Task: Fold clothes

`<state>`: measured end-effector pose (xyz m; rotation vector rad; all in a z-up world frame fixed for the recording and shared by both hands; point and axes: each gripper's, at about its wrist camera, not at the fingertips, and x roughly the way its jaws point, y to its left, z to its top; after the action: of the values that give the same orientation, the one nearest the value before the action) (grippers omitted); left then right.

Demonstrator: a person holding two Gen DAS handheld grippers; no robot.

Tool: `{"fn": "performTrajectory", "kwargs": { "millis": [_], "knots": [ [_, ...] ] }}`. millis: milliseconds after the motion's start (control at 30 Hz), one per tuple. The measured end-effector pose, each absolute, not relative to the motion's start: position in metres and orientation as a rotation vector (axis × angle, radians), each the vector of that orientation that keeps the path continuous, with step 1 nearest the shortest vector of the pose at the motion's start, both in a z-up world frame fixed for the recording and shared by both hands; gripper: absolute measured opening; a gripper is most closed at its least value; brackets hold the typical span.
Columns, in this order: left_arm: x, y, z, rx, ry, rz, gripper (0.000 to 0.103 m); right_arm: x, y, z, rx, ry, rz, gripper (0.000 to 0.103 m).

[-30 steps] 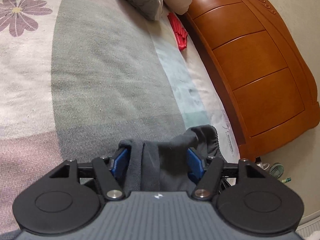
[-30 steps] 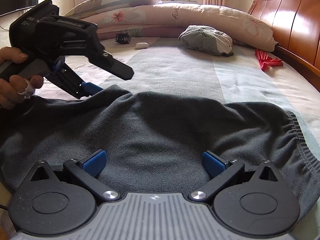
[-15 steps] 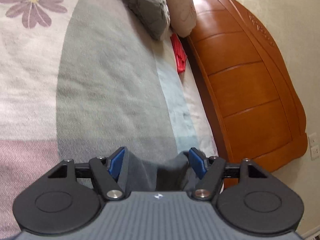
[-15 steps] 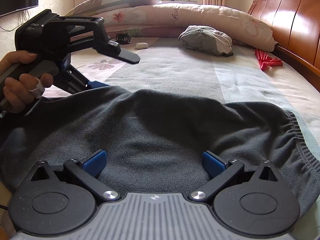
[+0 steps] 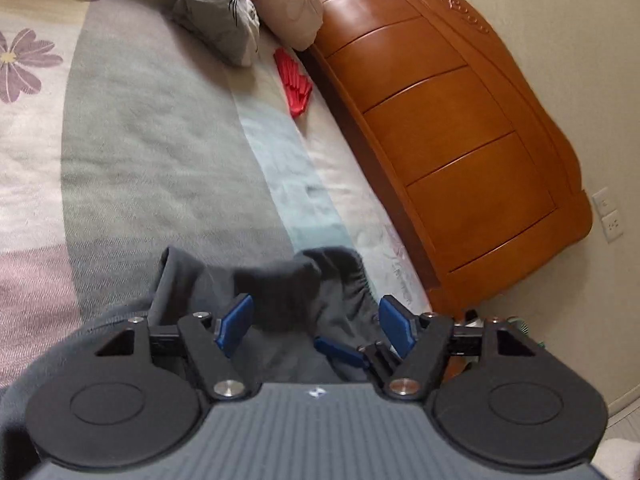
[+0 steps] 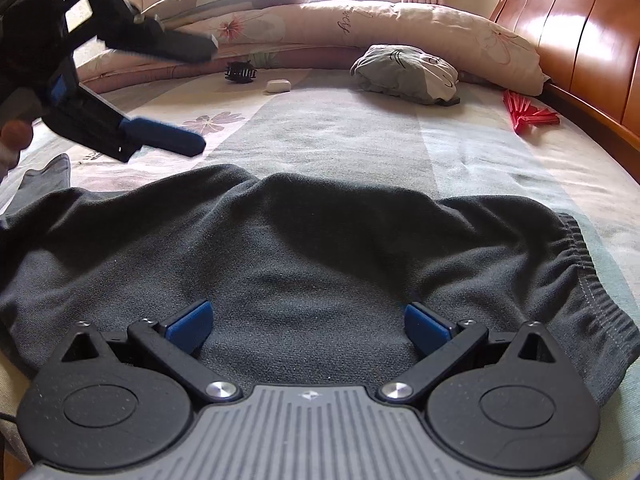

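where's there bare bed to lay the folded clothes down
Free: the wide grey stripe of the bed, between the dark garment and the grey plush. Also the flower-print patch left of it. Crowded: the far edge, with the pillows, hair clip, white case and red hangers.

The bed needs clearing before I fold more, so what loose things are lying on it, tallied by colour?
Dark grey: 1, the garment
Light grey: 1, the cat-face bundle
Red: 1, the bunch of hangers
Black: 1, the hair claw
White: 1, the small case
Total: 5, not counting the pillows.
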<state>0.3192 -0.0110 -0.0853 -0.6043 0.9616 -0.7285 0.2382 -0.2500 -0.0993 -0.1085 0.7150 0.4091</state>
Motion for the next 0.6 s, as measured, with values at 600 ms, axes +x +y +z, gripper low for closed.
{"fn": "performTrajectory", "kwargs": {
  "millis": [600],
  "knots": [
    [0.296, 0.011, -0.111, -0.516, 0.894, -0.512, 0.054, 0.348, -0.286, -0.096, -0.068, 0.762, 0.179, 0.103]
  ]
}}
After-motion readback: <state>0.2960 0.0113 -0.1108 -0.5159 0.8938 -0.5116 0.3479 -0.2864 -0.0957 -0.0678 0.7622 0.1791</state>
